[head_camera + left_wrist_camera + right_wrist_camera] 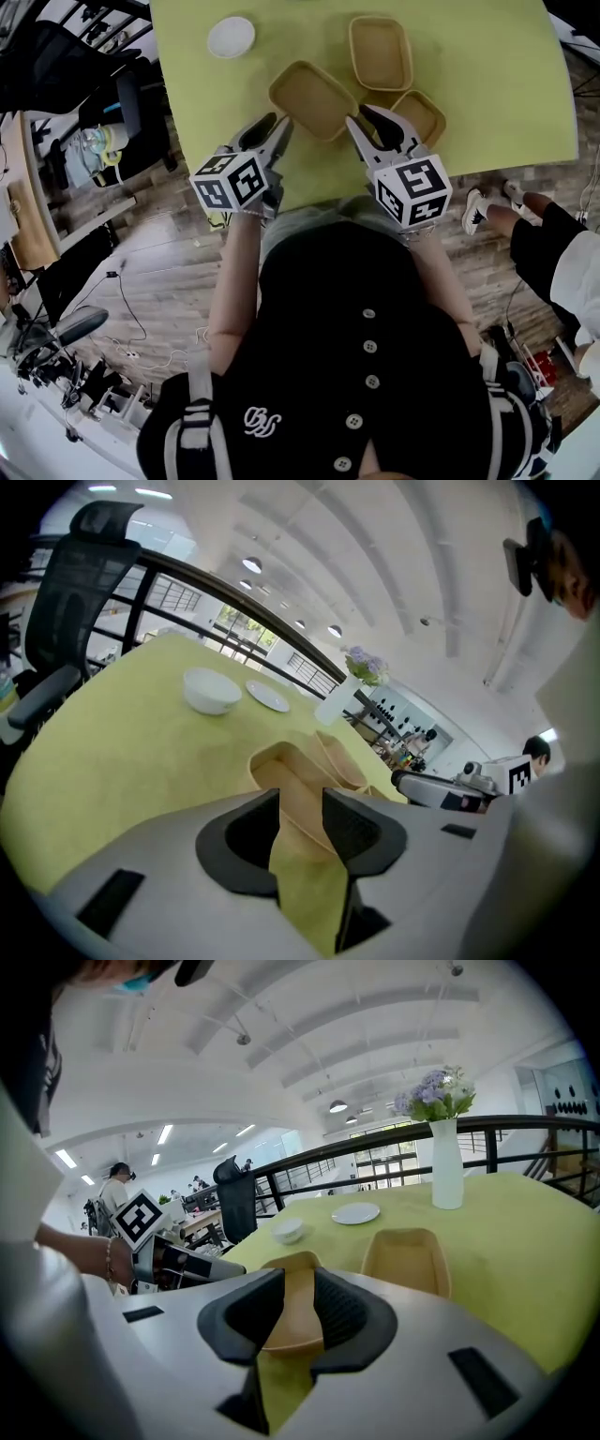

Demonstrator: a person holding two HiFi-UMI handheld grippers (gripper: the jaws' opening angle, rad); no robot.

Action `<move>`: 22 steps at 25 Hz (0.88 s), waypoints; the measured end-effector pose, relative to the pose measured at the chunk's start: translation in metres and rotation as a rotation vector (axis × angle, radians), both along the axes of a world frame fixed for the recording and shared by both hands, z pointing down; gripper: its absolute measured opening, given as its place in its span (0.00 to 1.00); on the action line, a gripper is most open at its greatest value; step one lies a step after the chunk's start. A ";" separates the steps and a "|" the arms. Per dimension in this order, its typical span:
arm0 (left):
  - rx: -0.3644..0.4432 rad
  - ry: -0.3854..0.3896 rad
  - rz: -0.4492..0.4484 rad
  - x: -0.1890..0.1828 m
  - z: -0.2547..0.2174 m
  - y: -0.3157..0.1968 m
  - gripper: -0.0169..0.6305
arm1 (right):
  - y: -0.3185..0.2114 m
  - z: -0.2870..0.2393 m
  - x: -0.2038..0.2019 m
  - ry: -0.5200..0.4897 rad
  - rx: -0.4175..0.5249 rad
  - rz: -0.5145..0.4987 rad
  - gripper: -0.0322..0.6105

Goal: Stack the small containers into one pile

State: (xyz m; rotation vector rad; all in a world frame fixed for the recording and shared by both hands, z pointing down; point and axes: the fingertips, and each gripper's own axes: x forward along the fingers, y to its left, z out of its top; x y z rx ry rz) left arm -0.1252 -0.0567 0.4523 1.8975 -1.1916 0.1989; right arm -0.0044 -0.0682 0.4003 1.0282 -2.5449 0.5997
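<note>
Lying between the left gripper (pixel 274 127) and right gripper (pixel 371 118) at upper centre, the large container (pixel 311 98) slants upper-left to lower-right; both grippers' jaws stand apart, apparently gripping nothing.

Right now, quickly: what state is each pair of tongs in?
Left tongs: open, gripping nothing; a tan container sits in line ahead.
Right tongs: open, also gripping nothing.

Looking like an open-plan office or lab floor: black office chair (pixel 89 569) sitting by the table (pixel 112 752), railing (pixel 300 1171) running behind, ceiling lights (pixel 251 565) glowing, cables (pixel 134 323) trailing over wood flooring (pixel 169 272), another person (pixel 119 1185) standing beyond.
</note>
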 end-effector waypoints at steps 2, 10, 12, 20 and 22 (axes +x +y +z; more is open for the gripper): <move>-0.027 0.037 -0.022 -0.002 0.006 -0.002 0.27 | -0.003 0.002 -0.003 0.005 -0.004 -0.003 0.19; -0.154 0.090 -0.093 -0.001 0.034 -0.001 0.34 | -0.010 0.010 -0.002 0.008 -0.025 0.008 0.19; -0.177 0.093 -0.118 -0.003 0.040 -0.001 0.30 | -0.010 0.013 -0.002 0.008 -0.031 0.008 0.19; -0.224 0.166 -0.147 0.002 0.047 -0.003 0.23 | -0.014 0.019 -0.002 0.003 -0.042 0.012 0.18; -0.229 0.163 -0.138 0.004 0.048 -0.005 0.22 | -0.015 0.019 -0.002 0.004 -0.044 0.013 0.17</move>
